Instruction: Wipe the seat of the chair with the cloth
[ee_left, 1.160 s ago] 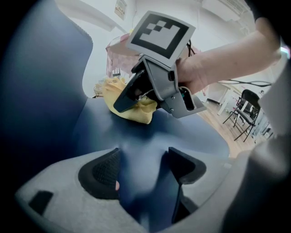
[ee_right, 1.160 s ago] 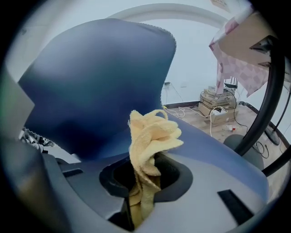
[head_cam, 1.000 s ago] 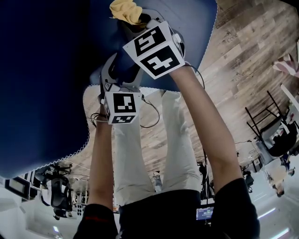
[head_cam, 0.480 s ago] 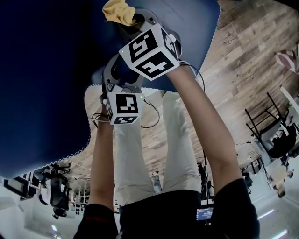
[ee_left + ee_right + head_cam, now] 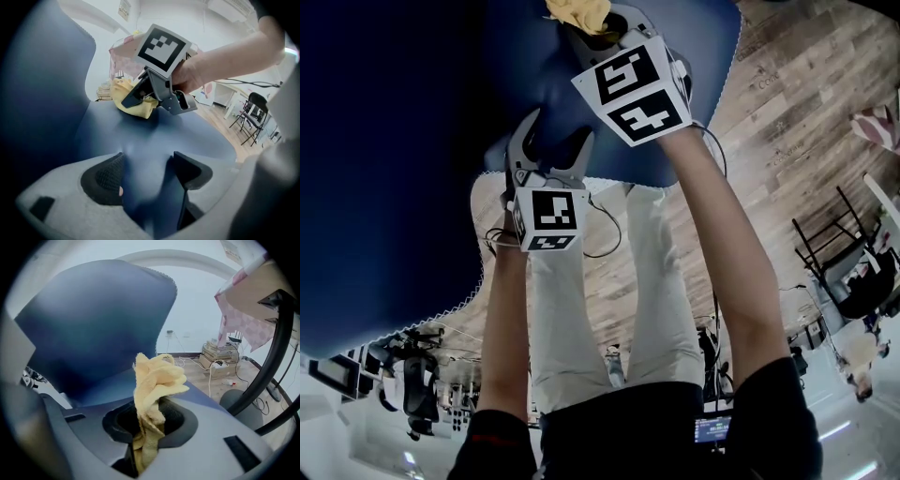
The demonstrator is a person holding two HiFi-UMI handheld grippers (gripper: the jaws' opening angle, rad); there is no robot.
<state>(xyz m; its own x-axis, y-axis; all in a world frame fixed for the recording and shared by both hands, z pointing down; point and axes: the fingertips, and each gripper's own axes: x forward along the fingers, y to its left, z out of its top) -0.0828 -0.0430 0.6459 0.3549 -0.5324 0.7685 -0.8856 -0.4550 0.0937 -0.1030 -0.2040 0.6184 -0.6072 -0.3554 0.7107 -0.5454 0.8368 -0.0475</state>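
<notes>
The chair's dark blue seat (image 5: 698,47) fills the top of the head view, with its backrest (image 5: 384,159) at the left. My right gripper (image 5: 592,33) is shut on a crumpled yellow cloth (image 5: 578,11) and holds it down on the seat. In the right gripper view the cloth (image 5: 157,380) bunches up between the jaws in front of the backrest (image 5: 93,319). My left gripper (image 5: 551,141) is open over the seat's front edge with nothing in it. Its own view shows the seat (image 5: 140,140) between its fingers (image 5: 105,178) and the cloth (image 5: 136,107) beyond.
A wooden floor (image 5: 787,122) lies below the seat, and the person's light trousers (image 5: 609,281) stand close to its front edge. Black chairs (image 5: 839,253) stand to the right. Cables and stacked items (image 5: 220,352) lie on the floor near a pink-patterned table cover (image 5: 243,315).
My right gripper swept the cloth a little to the left, then back to the right and farther across the seat. The left gripper has stayed in place, open.
</notes>
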